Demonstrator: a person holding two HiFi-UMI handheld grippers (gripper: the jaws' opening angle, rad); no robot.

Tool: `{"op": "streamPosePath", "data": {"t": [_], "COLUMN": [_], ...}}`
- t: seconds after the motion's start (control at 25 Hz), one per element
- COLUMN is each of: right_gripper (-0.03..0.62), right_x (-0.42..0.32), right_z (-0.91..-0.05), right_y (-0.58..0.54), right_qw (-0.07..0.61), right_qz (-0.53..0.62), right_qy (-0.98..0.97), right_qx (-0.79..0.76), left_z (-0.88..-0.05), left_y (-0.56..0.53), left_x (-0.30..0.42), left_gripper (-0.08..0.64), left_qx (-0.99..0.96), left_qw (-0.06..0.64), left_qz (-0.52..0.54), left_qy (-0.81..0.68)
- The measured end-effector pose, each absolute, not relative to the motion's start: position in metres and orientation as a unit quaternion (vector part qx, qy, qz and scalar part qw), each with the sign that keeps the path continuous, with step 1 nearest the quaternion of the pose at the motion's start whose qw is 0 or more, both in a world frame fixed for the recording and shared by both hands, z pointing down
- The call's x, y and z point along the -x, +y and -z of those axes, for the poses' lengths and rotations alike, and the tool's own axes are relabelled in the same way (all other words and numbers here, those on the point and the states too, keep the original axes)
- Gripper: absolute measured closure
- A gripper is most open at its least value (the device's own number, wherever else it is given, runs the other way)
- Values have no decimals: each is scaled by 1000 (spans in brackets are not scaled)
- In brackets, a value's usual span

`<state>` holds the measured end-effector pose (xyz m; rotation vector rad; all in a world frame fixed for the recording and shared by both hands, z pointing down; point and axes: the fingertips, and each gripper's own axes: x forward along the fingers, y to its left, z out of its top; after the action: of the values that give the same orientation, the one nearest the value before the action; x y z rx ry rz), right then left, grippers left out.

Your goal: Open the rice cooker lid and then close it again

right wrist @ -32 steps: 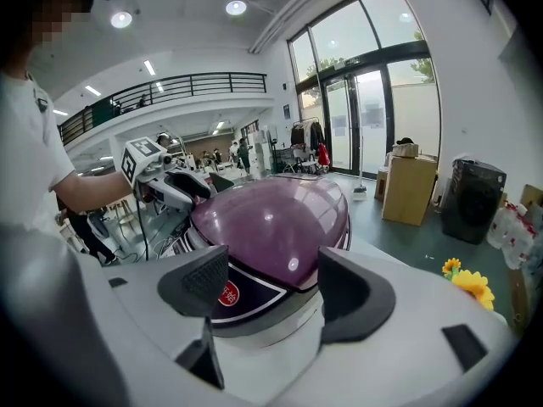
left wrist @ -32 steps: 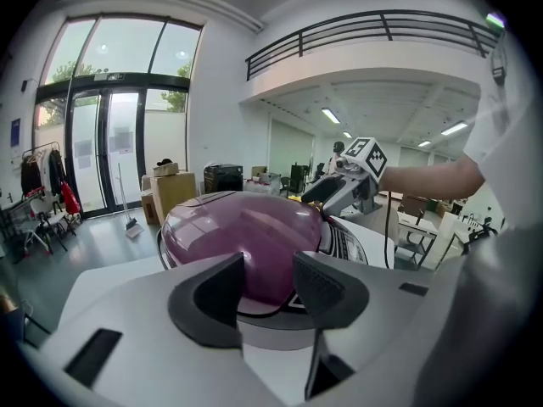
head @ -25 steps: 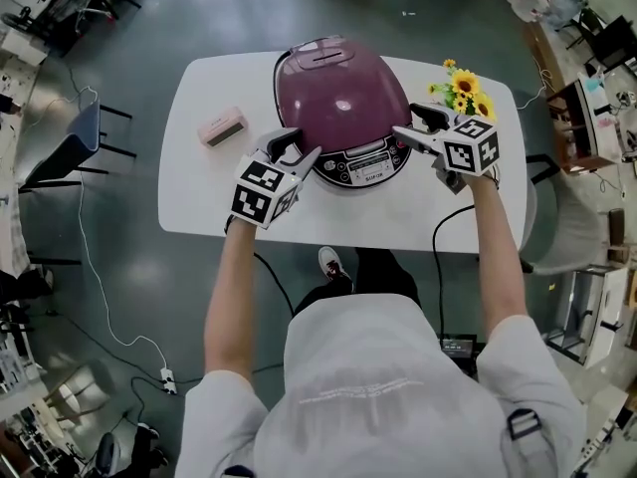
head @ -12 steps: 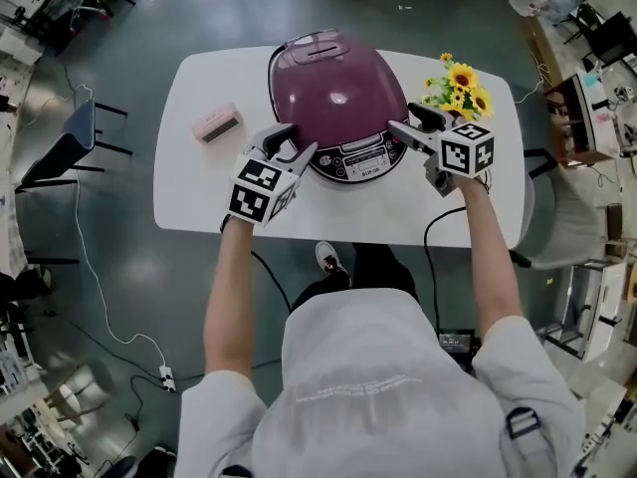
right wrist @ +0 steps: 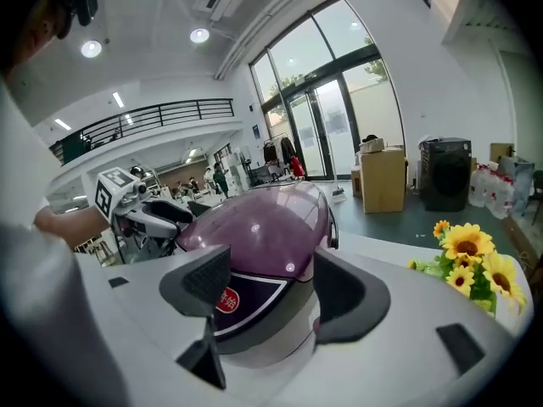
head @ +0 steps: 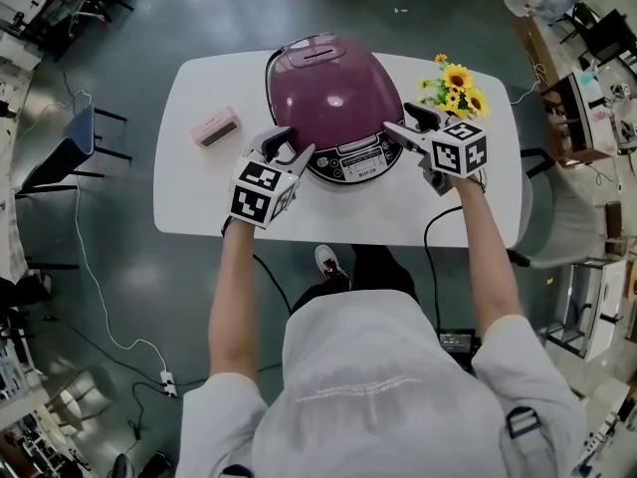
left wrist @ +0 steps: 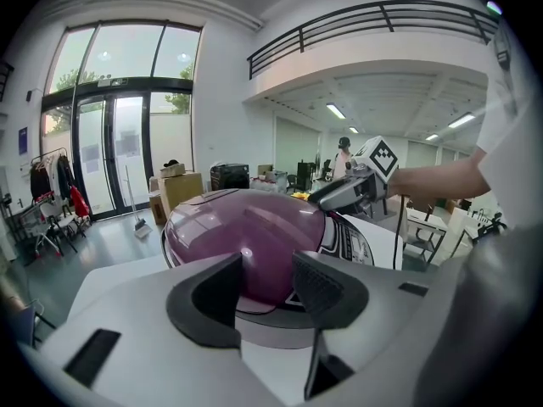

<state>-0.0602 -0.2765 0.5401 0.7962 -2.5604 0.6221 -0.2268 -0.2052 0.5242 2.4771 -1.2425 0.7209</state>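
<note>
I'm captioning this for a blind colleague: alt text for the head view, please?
From above, a person holds the left gripper and right gripper, both open, either side of the front of a closed purple rice cooker on a white table. A small pink box lies left of it, sunflowers right.

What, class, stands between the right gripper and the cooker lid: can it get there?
Probably yes. The right gripper is open beside the cooker and faces the lid with nothing between them. The flowers stand off to one side, and the left gripper is at the cooker's other side.
</note>
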Motion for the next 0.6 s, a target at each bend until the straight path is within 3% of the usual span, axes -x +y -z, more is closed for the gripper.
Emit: {"op": "streamPosePath", "data": {"t": [0.2, 0.32, 0.6], "right_gripper": [278, 365, 408], "right_x": [55, 54, 31], "right_z": [-541, -529, -478], "right_y": [-280, -272, -247], "right_qw": [183, 183, 145], "right_qz": [-224, -188, -121], "right_qy": [-905, -905, -895], "right_qx": [-312, -334, -404], "left_z": [-526, -528, -498], "left_y": [-208, -203, -195], "left_x": [227, 230, 231], "left_gripper": [376, 376, 360], "left_qx": [-855, -856, -859], "left_qw": [144, 152, 146], "left_qz": [-230, -217, -155], "left_qy": [-442, -444, -465]}}
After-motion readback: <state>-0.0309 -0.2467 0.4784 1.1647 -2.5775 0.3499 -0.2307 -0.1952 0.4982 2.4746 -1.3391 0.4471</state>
